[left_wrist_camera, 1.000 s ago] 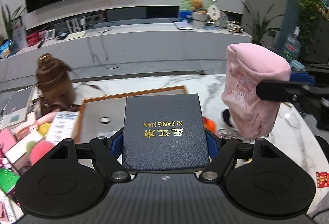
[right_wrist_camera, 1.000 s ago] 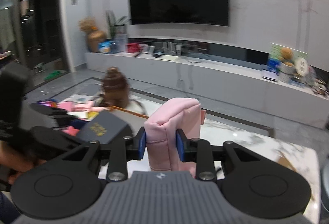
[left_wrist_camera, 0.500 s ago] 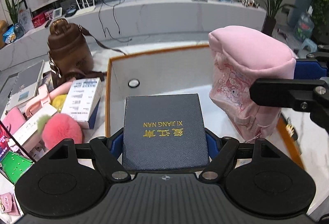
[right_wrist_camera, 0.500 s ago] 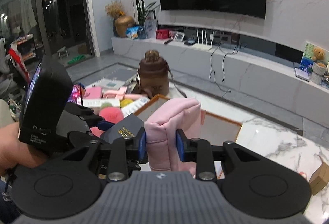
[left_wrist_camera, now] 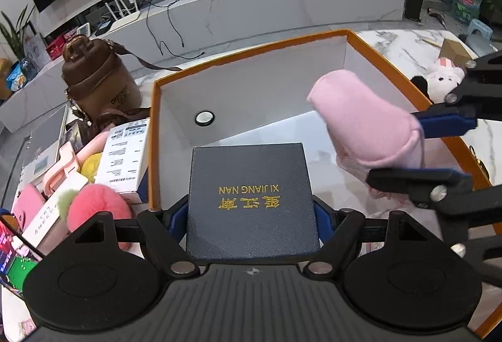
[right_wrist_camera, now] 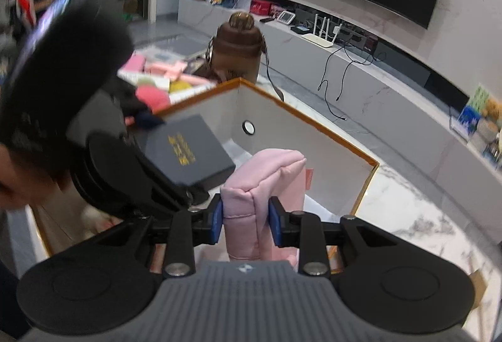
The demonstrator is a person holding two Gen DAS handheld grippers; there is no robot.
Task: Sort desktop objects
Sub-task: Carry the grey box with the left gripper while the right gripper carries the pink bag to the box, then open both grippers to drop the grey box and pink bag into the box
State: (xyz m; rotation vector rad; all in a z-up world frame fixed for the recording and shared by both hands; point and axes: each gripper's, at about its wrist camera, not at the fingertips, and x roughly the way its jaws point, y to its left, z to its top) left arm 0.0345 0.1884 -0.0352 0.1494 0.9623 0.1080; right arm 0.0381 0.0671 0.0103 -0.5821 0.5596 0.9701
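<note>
My left gripper (left_wrist_camera: 251, 216) is shut on a dark blue flat box (left_wrist_camera: 251, 197) with gold lettering and holds it over the near end of the open orange-rimmed box (left_wrist_camera: 244, 50). My right gripper (right_wrist_camera: 245, 221) is shut on a soft pink pouch (right_wrist_camera: 260, 185) and holds it inside the same box's space, to the right of the blue box (right_wrist_camera: 185, 150). In the left wrist view the pouch (left_wrist_camera: 364, 125) hangs between the right gripper's fingers (left_wrist_camera: 417, 181). The orange-rimmed box (right_wrist_camera: 313, 119) has white walls and looks empty below.
A brown bottle bag (left_wrist_camera: 97, 81) stands left of the box. Beside it lie a white carton (left_wrist_camera: 125, 153), a pink pompom (left_wrist_camera: 97, 213), pink items and a book. A plush toy (left_wrist_camera: 439, 78) and small cardboard box (left_wrist_camera: 451, 50) sit on the marble table at the right.
Both grippers have moved forward and down over the orange-rimmed box with their loads. The pink pouch has tilted and dropped lower into the box.
</note>
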